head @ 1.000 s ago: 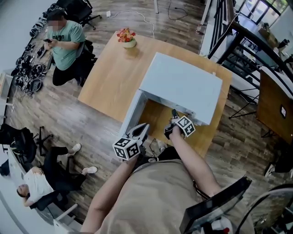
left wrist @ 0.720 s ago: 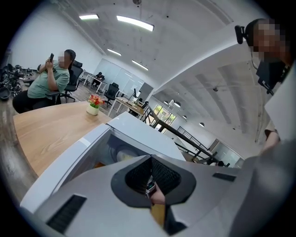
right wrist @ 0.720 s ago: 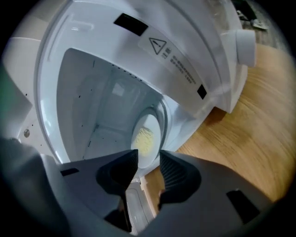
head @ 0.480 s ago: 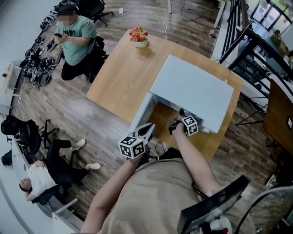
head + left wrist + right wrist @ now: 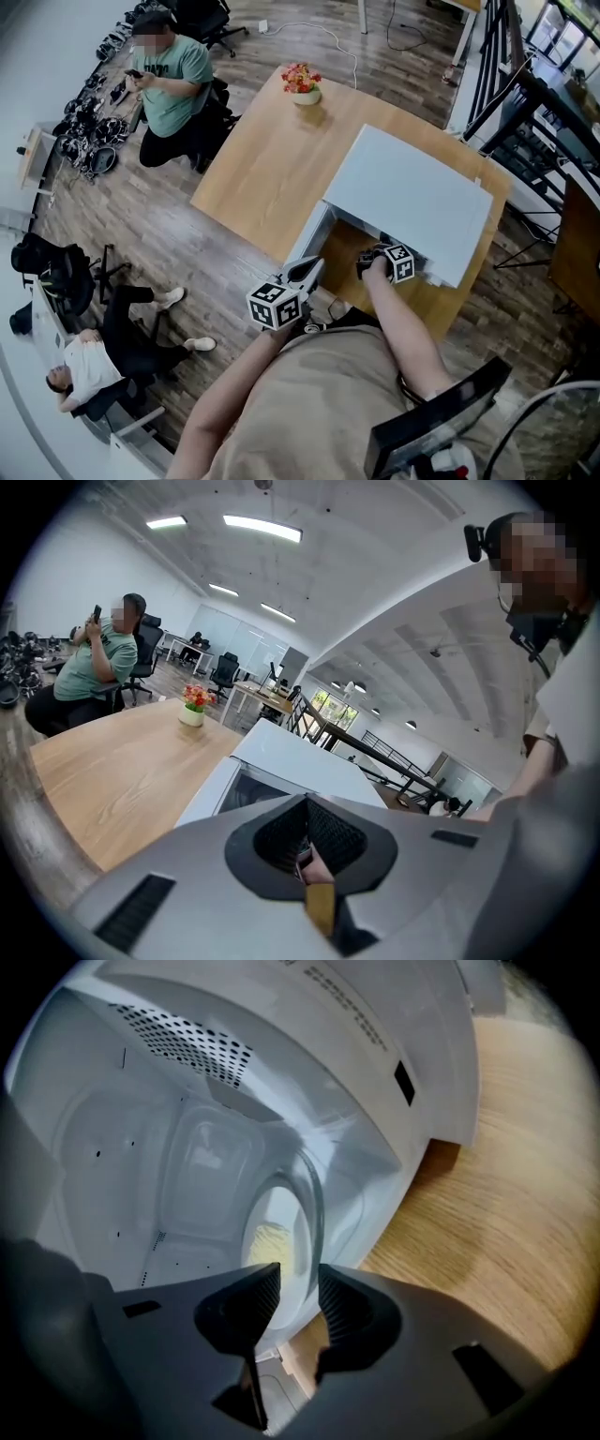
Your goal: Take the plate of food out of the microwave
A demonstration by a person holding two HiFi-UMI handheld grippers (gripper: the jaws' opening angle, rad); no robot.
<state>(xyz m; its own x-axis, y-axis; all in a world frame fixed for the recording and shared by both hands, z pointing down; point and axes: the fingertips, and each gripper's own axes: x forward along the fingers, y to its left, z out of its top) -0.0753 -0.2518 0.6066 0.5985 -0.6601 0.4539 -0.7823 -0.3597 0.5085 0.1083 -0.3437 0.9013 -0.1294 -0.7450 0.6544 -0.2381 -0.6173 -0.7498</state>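
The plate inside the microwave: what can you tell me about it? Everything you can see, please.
The round white plate looks ceramic. A clear glassy ring edges it; whether that is its rim or a turntable I cannot tell. A pale yellow heap of food lies on it. It sits inside the white microwave, near the open front, and its near edge appears pinched between the right tongs.
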